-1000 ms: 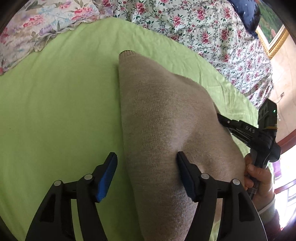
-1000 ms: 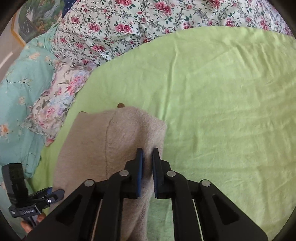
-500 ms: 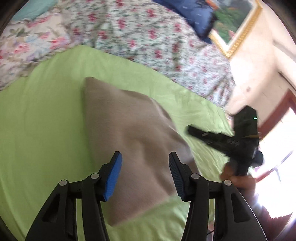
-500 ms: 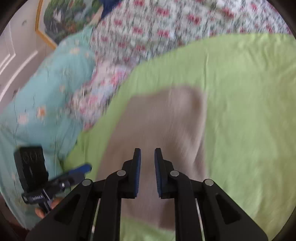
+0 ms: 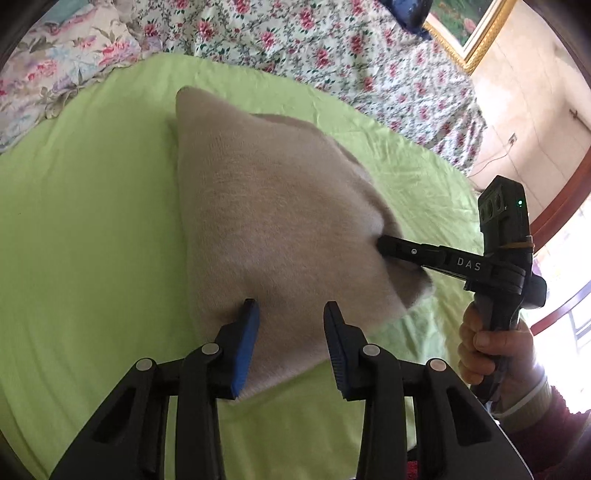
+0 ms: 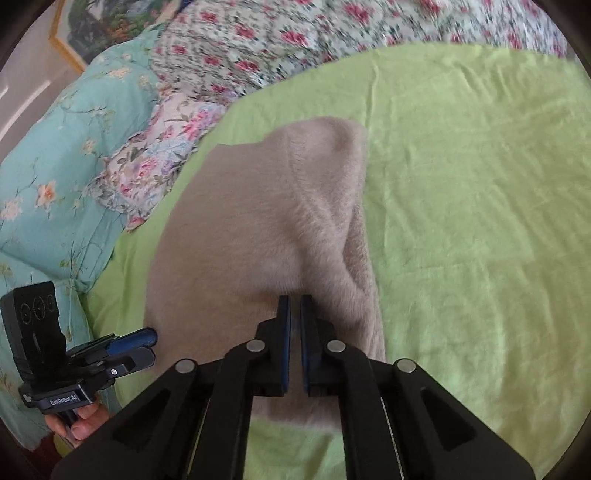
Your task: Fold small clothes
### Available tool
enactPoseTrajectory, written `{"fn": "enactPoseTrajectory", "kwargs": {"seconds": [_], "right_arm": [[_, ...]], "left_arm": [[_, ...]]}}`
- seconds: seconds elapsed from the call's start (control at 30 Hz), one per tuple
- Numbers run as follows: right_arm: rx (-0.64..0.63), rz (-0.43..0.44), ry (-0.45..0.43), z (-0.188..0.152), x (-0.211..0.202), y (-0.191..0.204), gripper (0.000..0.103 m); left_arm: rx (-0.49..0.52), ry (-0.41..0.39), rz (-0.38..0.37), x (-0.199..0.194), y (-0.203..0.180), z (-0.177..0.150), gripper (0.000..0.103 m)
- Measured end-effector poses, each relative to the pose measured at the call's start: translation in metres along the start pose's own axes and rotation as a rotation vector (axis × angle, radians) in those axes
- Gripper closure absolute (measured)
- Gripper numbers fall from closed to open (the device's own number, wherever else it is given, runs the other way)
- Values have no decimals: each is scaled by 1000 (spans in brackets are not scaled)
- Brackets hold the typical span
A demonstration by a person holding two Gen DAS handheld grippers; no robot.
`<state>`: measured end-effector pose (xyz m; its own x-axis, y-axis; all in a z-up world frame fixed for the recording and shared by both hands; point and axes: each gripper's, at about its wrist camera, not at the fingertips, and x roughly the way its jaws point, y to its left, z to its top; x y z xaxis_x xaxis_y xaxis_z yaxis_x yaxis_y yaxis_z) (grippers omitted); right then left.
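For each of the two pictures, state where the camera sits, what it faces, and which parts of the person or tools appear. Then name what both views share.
Left wrist: on the left gripper, jaws closing around the beige garment; the right gripper and hand show.
Right wrist: on the right gripper, shut on the garment; the left gripper shows.
Shared: garment, green sheet, floral bedding.

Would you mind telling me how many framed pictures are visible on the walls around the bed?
1. A gold-framed picture hangs on the wall beyond the floral bedding; the right wrist view shows the same picture at its upper left. Others may hang out of view.
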<state>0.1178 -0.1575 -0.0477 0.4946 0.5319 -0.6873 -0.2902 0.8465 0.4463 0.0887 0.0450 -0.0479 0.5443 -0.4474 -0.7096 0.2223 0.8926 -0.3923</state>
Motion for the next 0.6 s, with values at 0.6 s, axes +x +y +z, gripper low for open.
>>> {"fn": "enactPoseTrajectory", "kwargs": {"seconds": [0.6], "right_arm": [[-49,-93,26,-35,-4,-5,98]], "left_arm": [[-64,50,47,15,9,-25,70]]}}
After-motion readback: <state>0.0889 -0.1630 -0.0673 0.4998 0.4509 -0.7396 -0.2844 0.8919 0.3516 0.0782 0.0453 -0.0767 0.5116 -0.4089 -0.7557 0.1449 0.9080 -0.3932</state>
